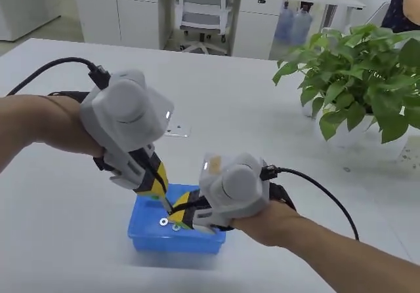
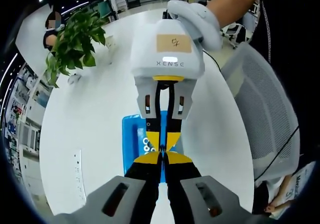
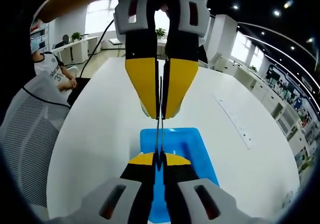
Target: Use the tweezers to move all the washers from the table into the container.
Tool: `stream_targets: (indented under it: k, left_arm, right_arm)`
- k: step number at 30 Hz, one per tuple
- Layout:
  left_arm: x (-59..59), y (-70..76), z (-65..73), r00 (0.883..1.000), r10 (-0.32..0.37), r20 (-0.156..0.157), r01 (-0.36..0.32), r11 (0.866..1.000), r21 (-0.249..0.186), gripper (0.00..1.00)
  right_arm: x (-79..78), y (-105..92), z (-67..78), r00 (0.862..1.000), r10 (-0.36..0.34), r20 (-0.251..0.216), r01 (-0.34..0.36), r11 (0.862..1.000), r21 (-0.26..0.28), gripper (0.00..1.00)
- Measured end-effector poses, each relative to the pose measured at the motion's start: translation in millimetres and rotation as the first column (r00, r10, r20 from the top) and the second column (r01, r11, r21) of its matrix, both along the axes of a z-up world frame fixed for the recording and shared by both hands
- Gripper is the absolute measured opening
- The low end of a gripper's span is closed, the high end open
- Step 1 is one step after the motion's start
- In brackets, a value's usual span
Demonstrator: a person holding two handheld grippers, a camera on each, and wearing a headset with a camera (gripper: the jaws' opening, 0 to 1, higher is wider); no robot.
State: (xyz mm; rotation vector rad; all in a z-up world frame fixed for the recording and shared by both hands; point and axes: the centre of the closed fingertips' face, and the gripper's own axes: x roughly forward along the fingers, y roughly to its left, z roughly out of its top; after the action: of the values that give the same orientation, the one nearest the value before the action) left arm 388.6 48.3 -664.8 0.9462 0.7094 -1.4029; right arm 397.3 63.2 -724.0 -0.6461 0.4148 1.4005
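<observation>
A blue container (image 1: 147, 233) sits on the white table (image 1: 262, 109), near its front edge, with a few silver washers (image 1: 163, 222) inside. Over it, the left gripper (image 1: 159, 189) and the right gripper (image 1: 180, 215) meet tip to tip. Thin tweezers (image 1: 169, 206) run between them, and both look shut on them. In the right gripper view the tweezers (image 3: 159, 134) stretch from my right gripper (image 3: 159, 159) up into the left gripper (image 3: 161, 115), above the container (image 3: 187, 144). In the left gripper view my left gripper (image 2: 162, 155) faces the right gripper (image 2: 163, 145), with washers (image 2: 146, 144) in the container (image 2: 131, 131).
A potted plant (image 1: 367, 63) stands at the table's right. A flat clear strip (image 1: 176, 131) lies behind the grippers. An office chair (image 1: 203, 11) and white cabinets (image 1: 118, 11) stand beyond the far edge. A mesh chair (image 2: 260, 108) is beside the table.
</observation>
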Motion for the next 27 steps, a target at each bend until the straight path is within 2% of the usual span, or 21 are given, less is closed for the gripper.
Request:
stream_targets:
  k: [12,16,20,22,27]
  left_arm:
    - [-13.6,-1.8,0.3,1.000,-0.015,0.003,0.015,1.000,-0.006,0.06]
    - [-16.6,0.3,-4.8,1.000,-0.024,0.012,0.024,1.000,0.006,0.06]
    - [-18.3,5.6,-16.0,0.999,-0.034,0.020,0.033,0.998,0.045,0.07]
    - [-20.3,5.1,-17.5,0.999,-0.037,0.023,0.036,0.998,0.046,0.07]
    - [-23.0,4.6,-19.5,0.999,-0.035,0.017,0.034,0.999,0.034,0.07]
  right_arm:
    - [-12.6,-8.1,3.9,1.000,0.012,0.009,-0.012,1.000,-0.022,0.04]
    - [-15.6,-9.7,1.4,1.000,0.016,0.008,-0.016,0.999,-0.047,0.04]
    - [-19.7,-9.4,-0.1,0.999,0.030,0.016,-0.029,0.997,-0.066,0.04]
    - [-21.5,-10.6,-2.7,0.999,0.037,0.018,-0.035,0.996,-0.086,0.04]
    - [-24.7,-12.8,-5.0,0.999,0.042,0.014,-0.041,0.995,-0.095,0.05]
